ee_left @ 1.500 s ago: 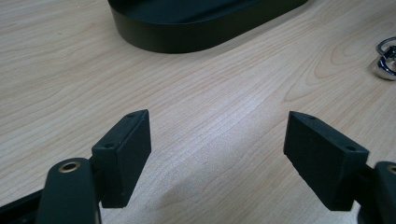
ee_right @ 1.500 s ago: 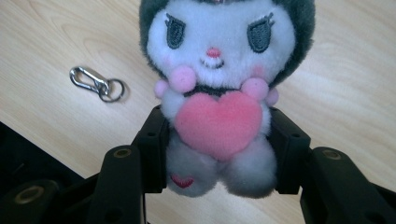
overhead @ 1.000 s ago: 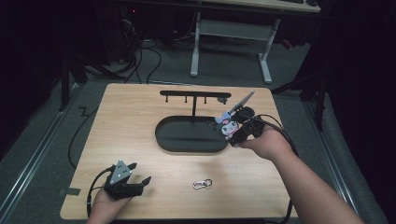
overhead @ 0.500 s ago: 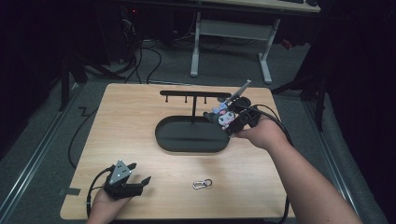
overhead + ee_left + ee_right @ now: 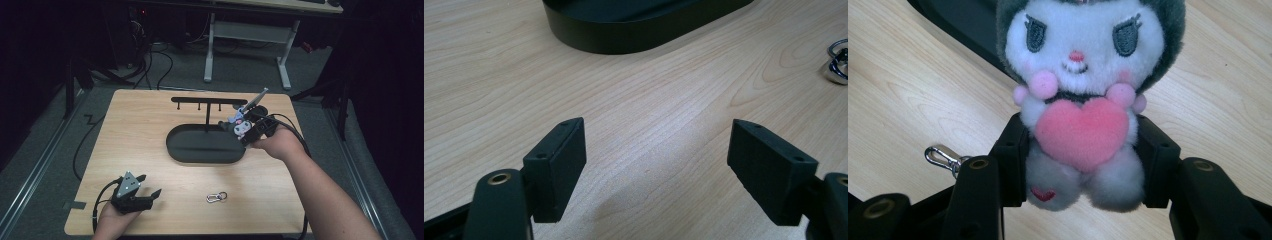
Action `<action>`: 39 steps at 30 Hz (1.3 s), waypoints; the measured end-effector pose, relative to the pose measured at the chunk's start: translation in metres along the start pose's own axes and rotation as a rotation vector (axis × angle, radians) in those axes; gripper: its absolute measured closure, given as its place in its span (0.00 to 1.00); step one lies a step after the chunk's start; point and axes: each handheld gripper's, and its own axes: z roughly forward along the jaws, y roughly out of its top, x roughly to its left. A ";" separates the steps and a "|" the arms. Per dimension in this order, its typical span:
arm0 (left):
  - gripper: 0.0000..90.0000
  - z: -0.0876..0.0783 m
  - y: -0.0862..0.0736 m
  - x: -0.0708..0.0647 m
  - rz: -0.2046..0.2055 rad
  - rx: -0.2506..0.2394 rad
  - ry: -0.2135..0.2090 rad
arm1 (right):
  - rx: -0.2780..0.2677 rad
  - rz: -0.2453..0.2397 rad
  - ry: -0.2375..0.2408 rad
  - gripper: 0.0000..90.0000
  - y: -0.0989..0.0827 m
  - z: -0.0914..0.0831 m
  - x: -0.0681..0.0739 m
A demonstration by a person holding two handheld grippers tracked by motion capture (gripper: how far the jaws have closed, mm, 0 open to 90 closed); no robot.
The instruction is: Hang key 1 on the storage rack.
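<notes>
A plush keychain toy [image 5: 1079,100] is clamped at its lower body by the right gripper [image 5: 243,127], held above the right end of the black oval tray [image 5: 200,150], near the hook rack [image 5: 207,102]; the left gripper [image 5: 659,165] is rested wide and empty on the table [image 5: 150,125]; a loose carabiner [image 5: 216,197] lies near. The soft toy could be squeezed out, or its clip [image 5: 943,158] could miss a hook. Since the earlier frame, the toy has been carried slightly leftward over the tray.

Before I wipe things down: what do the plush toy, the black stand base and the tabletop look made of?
Plush toy: soft fuzzy fabric, visibly fluffy nap, stitched eyes. Black stand base: smooth matte black, maybe painted metal or plastic; hard to tell. Tabletop: pale wood or wood-look laminate, printed or real grain lines, slight sheen.
</notes>
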 end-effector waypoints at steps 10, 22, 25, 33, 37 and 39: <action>0.27 0.001 0.000 -0.001 0.001 -0.002 0.002 | -0.003 0.008 -0.002 0.56 -0.001 0.007 -0.003; 0.27 0.001 -0.001 -0.001 0.002 0.005 -0.002 | -0.012 0.040 0.012 0.55 -0.002 0.029 -0.008; 0.27 0.002 -0.001 -0.001 0.004 0.009 -0.003 | -0.022 0.050 0.017 0.54 -0.002 0.034 -0.012; 0.27 0.002 -0.002 -0.001 0.002 0.010 -0.003 | -0.046 0.087 0.011 0.53 -0.001 0.046 -0.019; 0.27 0.002 -0.002 -0.001 0.003 0.009 -0.004 | -0.041 0.099 0.008 0.52 -0.001 0.054 -0.021; 0.27 0.002 -0.002 -0.001 0.002 0.011 -0.004 | -0.050 0.107 0.013 0.51 -0.001 0.057 -0.022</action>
